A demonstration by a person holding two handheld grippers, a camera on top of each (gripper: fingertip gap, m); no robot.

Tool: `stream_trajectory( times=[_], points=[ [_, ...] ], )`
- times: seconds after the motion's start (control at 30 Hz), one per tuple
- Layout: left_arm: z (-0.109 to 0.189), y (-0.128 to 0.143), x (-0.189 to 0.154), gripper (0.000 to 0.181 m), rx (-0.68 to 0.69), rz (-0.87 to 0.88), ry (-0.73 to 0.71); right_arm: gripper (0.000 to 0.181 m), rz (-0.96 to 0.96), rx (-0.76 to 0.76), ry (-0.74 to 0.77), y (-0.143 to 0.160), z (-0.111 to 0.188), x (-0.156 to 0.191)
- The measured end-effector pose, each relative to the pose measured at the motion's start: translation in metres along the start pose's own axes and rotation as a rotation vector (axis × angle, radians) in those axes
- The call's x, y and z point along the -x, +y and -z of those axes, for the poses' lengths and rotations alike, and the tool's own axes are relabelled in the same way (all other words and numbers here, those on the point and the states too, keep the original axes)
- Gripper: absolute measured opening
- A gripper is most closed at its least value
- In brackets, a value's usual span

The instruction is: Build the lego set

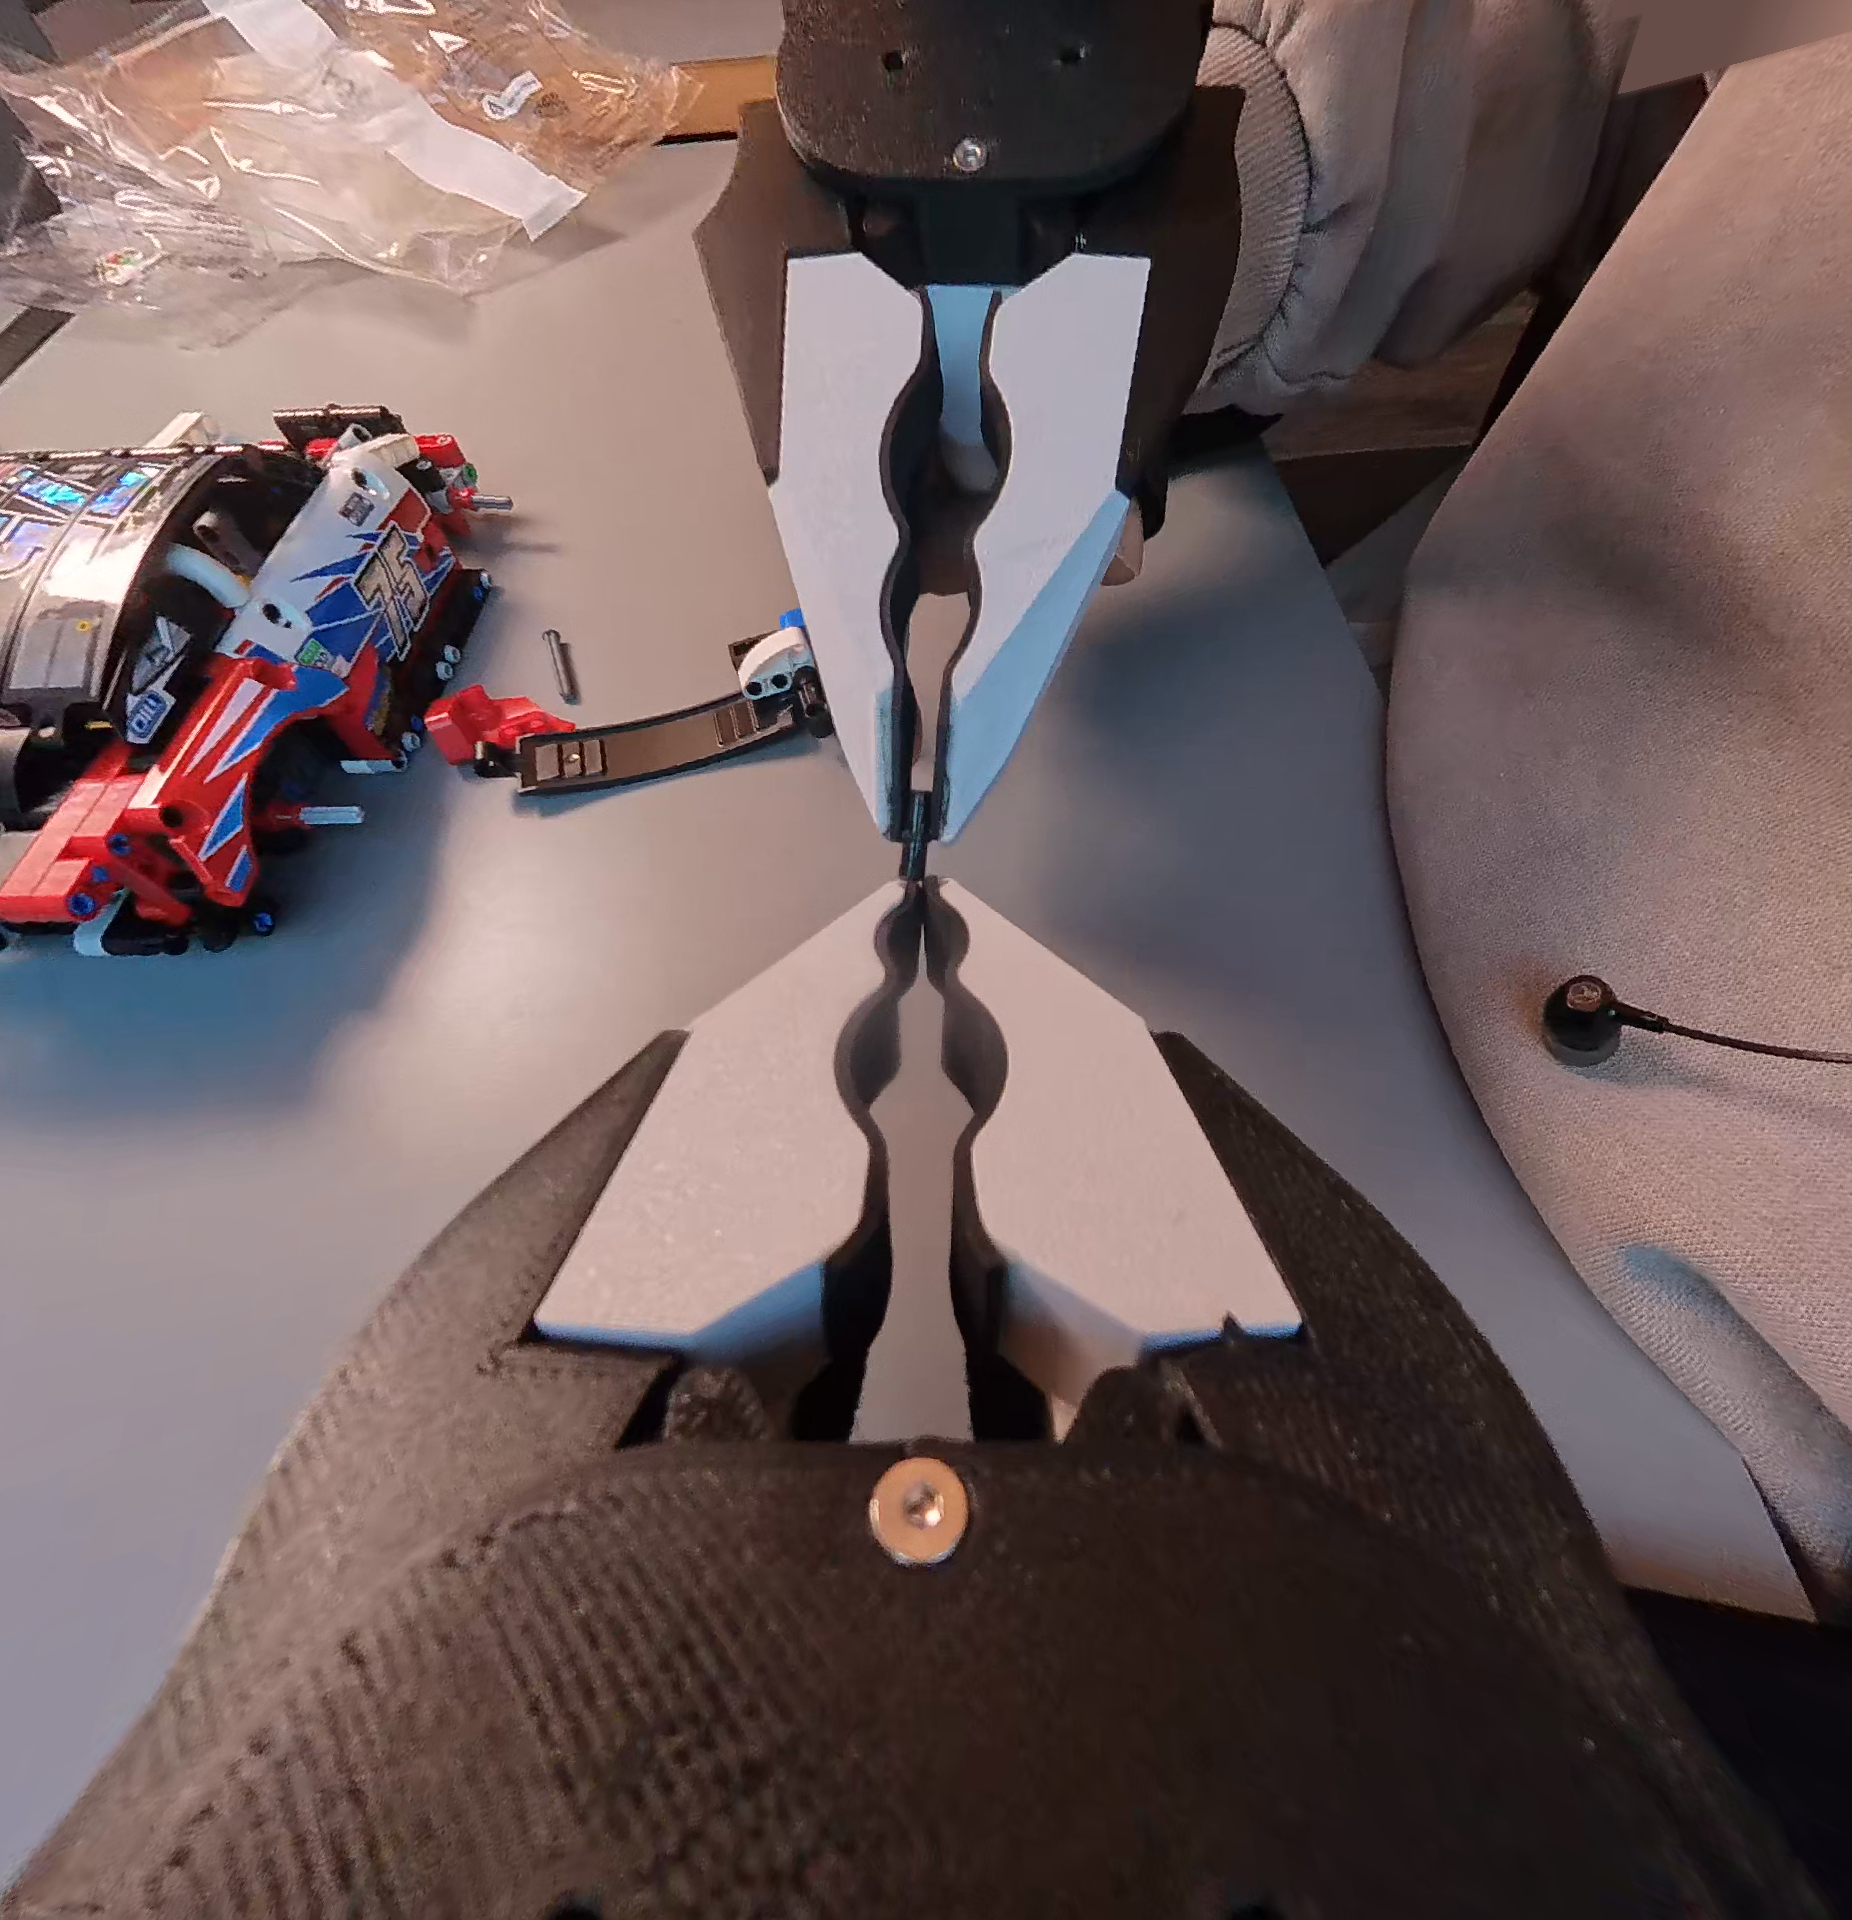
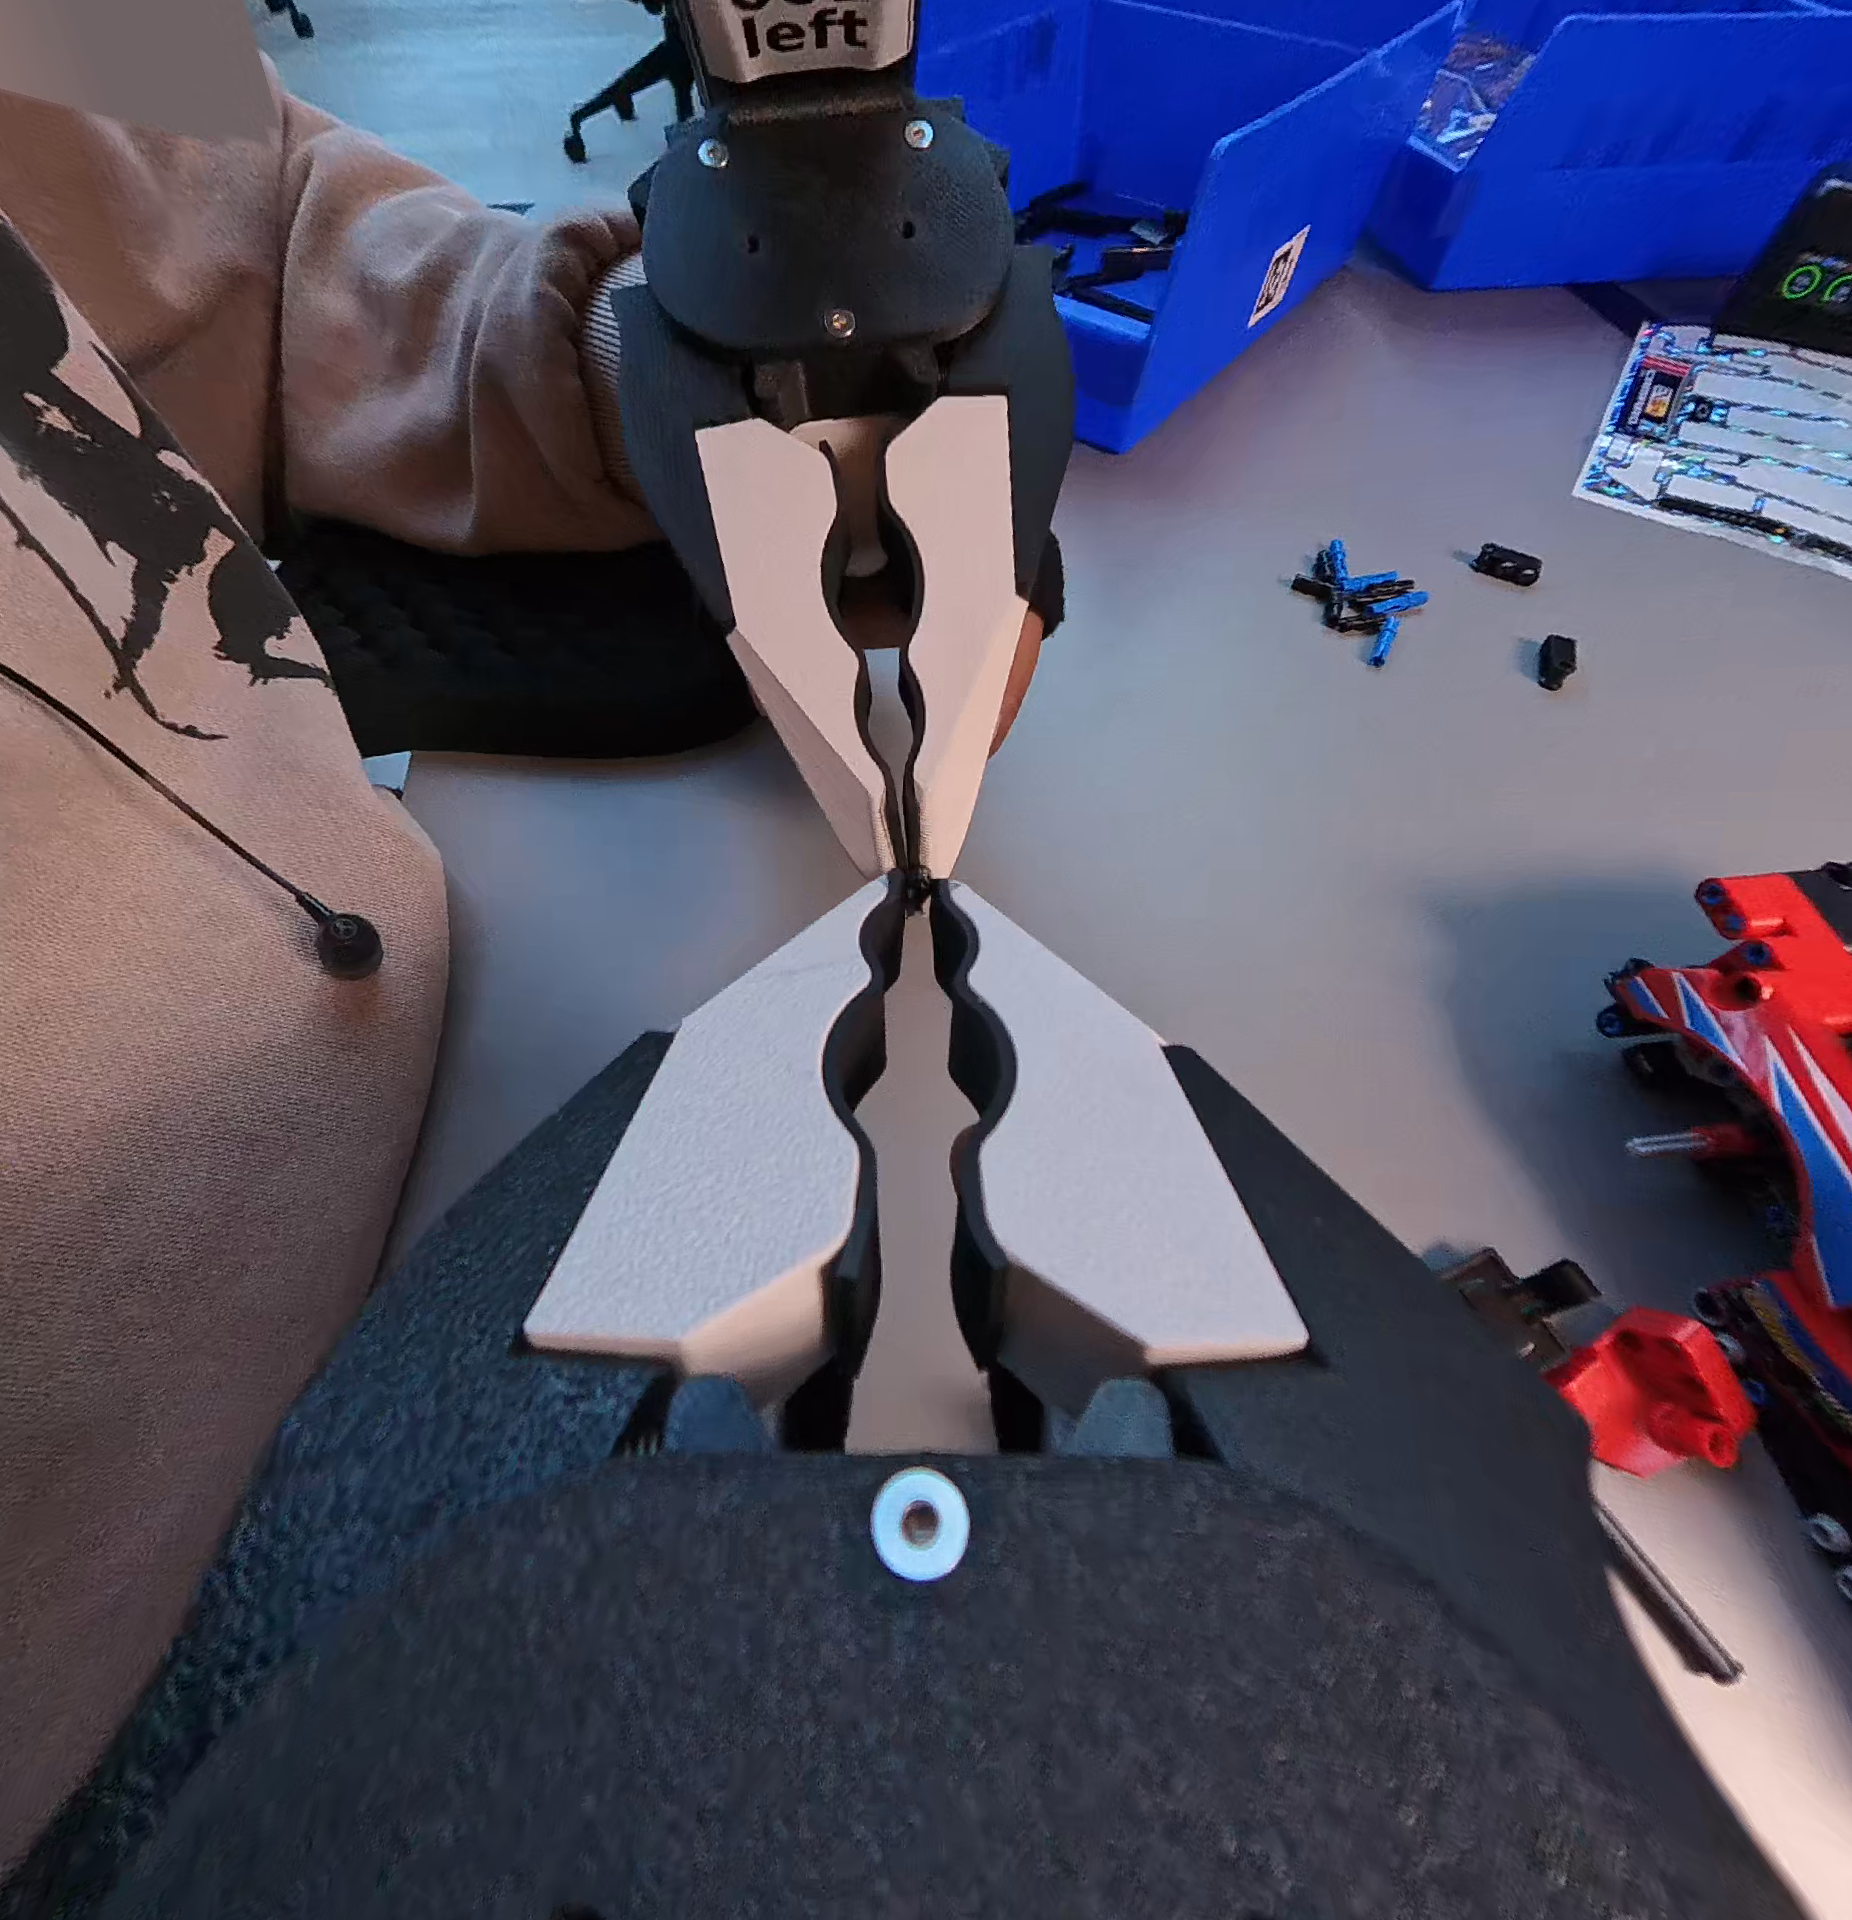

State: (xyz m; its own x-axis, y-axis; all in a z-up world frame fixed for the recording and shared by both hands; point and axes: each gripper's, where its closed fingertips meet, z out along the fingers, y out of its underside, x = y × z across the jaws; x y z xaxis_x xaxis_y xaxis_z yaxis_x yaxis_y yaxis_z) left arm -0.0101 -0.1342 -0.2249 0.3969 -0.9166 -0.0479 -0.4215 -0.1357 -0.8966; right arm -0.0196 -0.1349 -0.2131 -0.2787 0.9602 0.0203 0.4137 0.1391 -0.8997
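Observation:
My left gripper (image 1: 922, 891) and my right gripper (image 2: 914, 891) meet tip to tip above the grey table (image 1: 486, 1143). A small black pin (image 1: 918, 836) sits between them, and both grippers are pinched on it, one at each end. In the left wrist view the right gripper (image 1: 914, 821) comes down from the top. In the right wrist view the left gripper (image 2: 906, 860) comes down from the top, and the pin (image 2: 914, 891) is mostly hidden. The red, white and blue Lego car (image 1: 226, 665) lies on the table to the left; it also shows in the right wrist view (image 2: 1784, 1143).
A black curved piece with a white connector (image 1: 673, 738), a red piece (image 1: 486, 717) and a loose pin (image 1: 560, 665) lie by the car. Plastic bags (image 1: 278, 156) are far left. Blue bins (image 2: 1265, 208), a sticker sheet (image 2: 1753, 447) and a pile of pins (image 2: 1363, 603) sit beyond. A person's torso (image 2: 174, 935) is close. From either gripper's tips it is about 20 centimeters to the red piece (image 1: 486, 717). It is also in sight in the right wrist view (image 2: 1664, 1418).

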Motion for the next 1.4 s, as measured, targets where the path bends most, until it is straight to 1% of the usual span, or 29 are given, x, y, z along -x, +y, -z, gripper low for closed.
stream_trajectory(
  times=[0.1, 0.17, 0.27, 0.33, 0.4, 0.47, 0.57, 0.67, 1.1, 1.4],
  points=[
    [0.001, 0.003, 0.004, 0.000, 0.014, 0.008, -0.018, 0.002, -0.004, 0.001, 0.000, -0.002, 0.001, -0.003],
    [0.003, 0.008, 0.015, 0.002, 0.034, 0.013, -0.064, 0.002, -0.003, 0.061, 0.025, 0.006, 0.001, -0.011],
    [0.002, 0.030, 0.031, 0.022, 0.130, 0.025, -0.115, 0.002, -0.031, 0.231, 0.036, 0.027, 0.001, -0.025],
    [-0.004, 0.043, 0.031, 0.034, 0.190, 0.056, -0.080, 0.002, -0.062, 0.314, 0.013, 0.035, -0.002, -0.030],
    [-0.010, 0.053, 0.030, 0.040, 0.245, 0.067, -0.043, 0.002, -0.072, 0.393, -0.016, 0.041, -0.007, -0.030],
    [-0.013, 0.051, 0.031, 0.037, 0.242, 0.059, -0.030, 0.002, -0.085, 0.460, -0.046, 0.046, -0.013, -0.030],
    [-0.016, 0.051, 0.031, 0.029, 0.245, 0.026, -0.031, 0.002, -0.119, 0.518, -0.079, 0.049, -0.019, -0.028],
    [-0.017, 0.051, 0.030, 0.014, 0.245, -0.001, -0.052, 0.002, -0.123, 0.566, -0.088, 0.053, -0.020, -0.028],
    [-0.018, 0.051, 0.026, 0.014, 0.244, -0.026, -0.075, 0.001, -0.105, 0.764, -0.066, 0.055, -0.021, -0.028],
    [-0.018, 0.050, 0.026, 0.013, 0.245, -0.039, -0.098, 0.001, -0.003, 0.813, -0.050, 0.054, -0.021, -0.029]
  ],
)
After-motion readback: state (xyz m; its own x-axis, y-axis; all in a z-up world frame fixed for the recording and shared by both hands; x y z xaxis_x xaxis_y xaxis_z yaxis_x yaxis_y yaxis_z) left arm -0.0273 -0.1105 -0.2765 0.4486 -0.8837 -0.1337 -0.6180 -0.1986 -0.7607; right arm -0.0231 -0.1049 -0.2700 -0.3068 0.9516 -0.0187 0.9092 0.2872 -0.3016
